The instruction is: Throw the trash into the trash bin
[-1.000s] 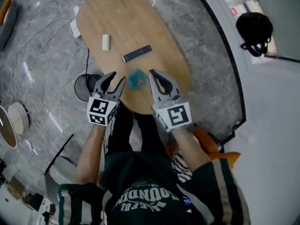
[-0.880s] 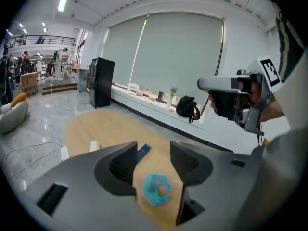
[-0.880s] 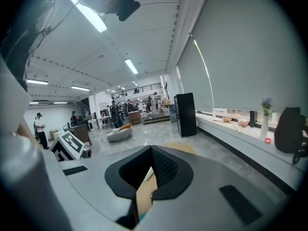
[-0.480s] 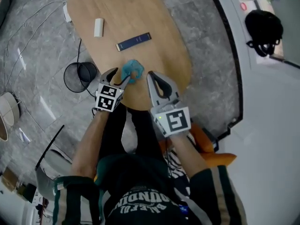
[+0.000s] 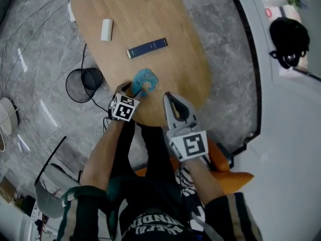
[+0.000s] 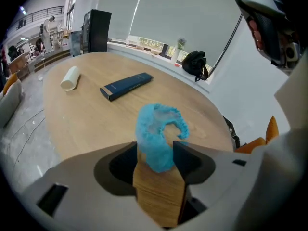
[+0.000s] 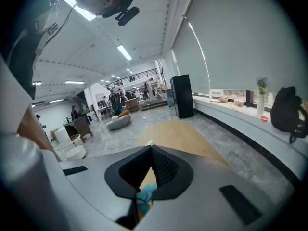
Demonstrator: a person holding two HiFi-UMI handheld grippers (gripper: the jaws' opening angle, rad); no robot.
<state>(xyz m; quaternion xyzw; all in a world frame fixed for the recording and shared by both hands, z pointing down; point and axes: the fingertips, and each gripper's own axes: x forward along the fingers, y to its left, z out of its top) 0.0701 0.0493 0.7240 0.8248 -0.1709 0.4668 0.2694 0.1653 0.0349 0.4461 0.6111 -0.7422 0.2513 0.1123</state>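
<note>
Left gripper [image 6: 156, 152]: jaws spread, and they have just been opening wider. The blue crumpled trash [image 6: 157, 129] stands between them on the surface [image 6: 86, 124], pads seemingly not pressing it yet. Right gripper [image 7: 151, 149]: jaws pressed together, empty, just beside the left one.

Risk: the trash looks light and springy. A tip nudging it, or a pinch on one thin fold, could let it slip free.

The surface's near edge lies close under the jaws. The trash bin [image 5: 75, 87] stands on the floor left of the surface, with open room between.
</note>
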